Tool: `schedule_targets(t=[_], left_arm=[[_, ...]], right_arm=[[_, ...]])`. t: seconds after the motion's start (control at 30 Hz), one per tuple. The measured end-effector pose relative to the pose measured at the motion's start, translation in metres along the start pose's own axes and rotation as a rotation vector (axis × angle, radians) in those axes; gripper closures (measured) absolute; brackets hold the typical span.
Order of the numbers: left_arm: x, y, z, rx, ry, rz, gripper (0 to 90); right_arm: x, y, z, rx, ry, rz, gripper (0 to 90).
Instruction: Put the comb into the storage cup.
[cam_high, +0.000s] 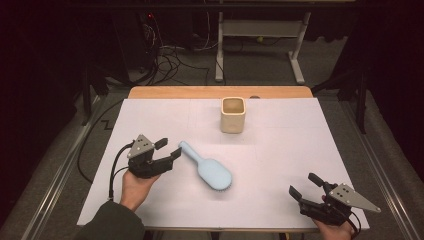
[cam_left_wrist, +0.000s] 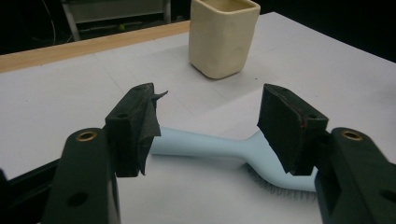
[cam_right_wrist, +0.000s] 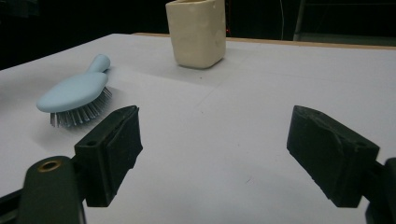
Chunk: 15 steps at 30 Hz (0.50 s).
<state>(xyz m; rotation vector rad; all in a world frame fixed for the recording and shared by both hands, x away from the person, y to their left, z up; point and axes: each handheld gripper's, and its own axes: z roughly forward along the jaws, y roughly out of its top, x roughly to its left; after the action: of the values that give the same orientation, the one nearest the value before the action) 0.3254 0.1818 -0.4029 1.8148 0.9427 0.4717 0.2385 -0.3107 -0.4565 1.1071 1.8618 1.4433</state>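
White table (cam_high: 280, 165): pale-blue hairbrush (cam_high: 210, 170), bristles seemingly down, beside left claw (cam_high: 168, 148).

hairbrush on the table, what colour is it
The hairbrush is pale blue with grey bristles, clearest in the right gripper view.

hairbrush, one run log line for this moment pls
left tongs: open, at hairbrush handle | right tongs: open, idle | cup: upright
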Motion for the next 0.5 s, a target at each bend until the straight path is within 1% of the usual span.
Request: schedule_targets(t=[0.17,0.23,0.27,0.33,0.37,0.5], left_arm=[[0.000,0.004,0.008,0.006,-0.009,-0.009,38.2],[0.001,0.009,0.014,0.027,-0.012,-0.010,38.2],[0.001,0.009,0.014,0.027,-0.012,-0.010,38.3],[0.001,0.014,0.018,0.038,-0.004,-0.006,38.7],[0.001,0.014,0.018,0.038,-0.004,-0.006,38.9],[0.000,0.022,0.026,0.076,0.004,0.012,40.1]], right_arm=[[0.000,0.000,0.000,0.000,0.001,-0.001,18.5],[0.000,0.000,0.000,0.000,0.001,-0.003,18.5],[0.000,0.000,0.000,0.000,0.001,-0.002,18.5],[0.000,0.000,0.000,0.000,0.000,-0.001,18.5],[0.000,0.000,0.000,0.002,0.001,-0.002,18.5],[0.000,0.000,0.000,0.003,0.000,-0.005,18.5]])
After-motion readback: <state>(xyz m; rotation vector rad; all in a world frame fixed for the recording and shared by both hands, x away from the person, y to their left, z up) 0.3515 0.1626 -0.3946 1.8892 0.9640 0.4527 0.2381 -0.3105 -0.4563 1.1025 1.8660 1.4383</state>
